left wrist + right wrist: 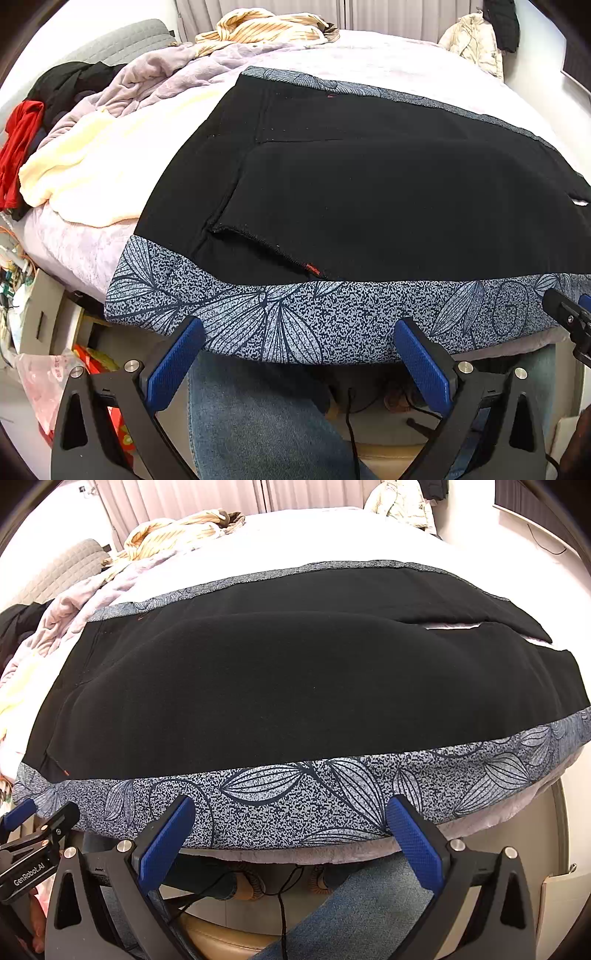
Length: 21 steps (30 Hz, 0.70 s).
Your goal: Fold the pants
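While no container shows clearly in either view, the black pants with blue leaf-print side bands point(369, 192) lie spread flat across the near part of the lilac-covered bed point(424, 62), their near printed band hanging at the bed's near edge. Both claws stand wide and hold nothing: the left gripper point(299, 358) and the right gripper point(291, 834) hover just before that band, side by side. Far left lie a cream blanket point(85, 166), a red garment point(18, 147), black clothes point(70, 85) and a striped yellow cloth point(258, 26). A white padded jacket point(472, 40) sits far right. Bare bedcover beyond the pants leaves room. Jeans-clad legs point(251, 413) show below.
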Motion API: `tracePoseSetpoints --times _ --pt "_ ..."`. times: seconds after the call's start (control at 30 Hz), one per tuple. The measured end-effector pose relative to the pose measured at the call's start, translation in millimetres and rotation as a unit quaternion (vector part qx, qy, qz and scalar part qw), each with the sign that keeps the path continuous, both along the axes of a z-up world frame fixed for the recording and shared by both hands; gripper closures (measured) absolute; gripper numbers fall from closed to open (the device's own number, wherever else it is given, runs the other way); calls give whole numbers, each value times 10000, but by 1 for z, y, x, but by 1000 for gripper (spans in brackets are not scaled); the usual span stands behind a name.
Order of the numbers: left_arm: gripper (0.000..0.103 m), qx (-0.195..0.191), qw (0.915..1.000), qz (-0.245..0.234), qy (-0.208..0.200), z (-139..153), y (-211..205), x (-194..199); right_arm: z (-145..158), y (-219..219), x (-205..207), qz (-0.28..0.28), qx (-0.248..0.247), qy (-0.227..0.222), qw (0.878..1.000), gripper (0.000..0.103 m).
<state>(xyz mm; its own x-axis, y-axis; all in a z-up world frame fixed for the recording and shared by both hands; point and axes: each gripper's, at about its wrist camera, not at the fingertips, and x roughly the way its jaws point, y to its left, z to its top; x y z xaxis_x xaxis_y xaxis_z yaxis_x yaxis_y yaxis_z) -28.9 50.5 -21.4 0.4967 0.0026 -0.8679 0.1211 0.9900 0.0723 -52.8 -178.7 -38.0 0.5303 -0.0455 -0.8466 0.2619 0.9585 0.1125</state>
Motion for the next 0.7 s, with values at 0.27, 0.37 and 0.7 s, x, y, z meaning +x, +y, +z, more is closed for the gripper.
tracePoseSetpoints --times 0.27,0.37,0.7 --pt "0 -665 9973 -297 -97 6 21 -2 -5 -30 -8 306 1858 -666 9799 0" --pt "0 -1308 9897 -567 -160 8 48 -4 -22 -53 -15 517 3104 -949 9444 23" --pt "0 -2403 9671 -674 491 -41 75 -10 -87 -46 -3 1096 4699 -608 8738 43"
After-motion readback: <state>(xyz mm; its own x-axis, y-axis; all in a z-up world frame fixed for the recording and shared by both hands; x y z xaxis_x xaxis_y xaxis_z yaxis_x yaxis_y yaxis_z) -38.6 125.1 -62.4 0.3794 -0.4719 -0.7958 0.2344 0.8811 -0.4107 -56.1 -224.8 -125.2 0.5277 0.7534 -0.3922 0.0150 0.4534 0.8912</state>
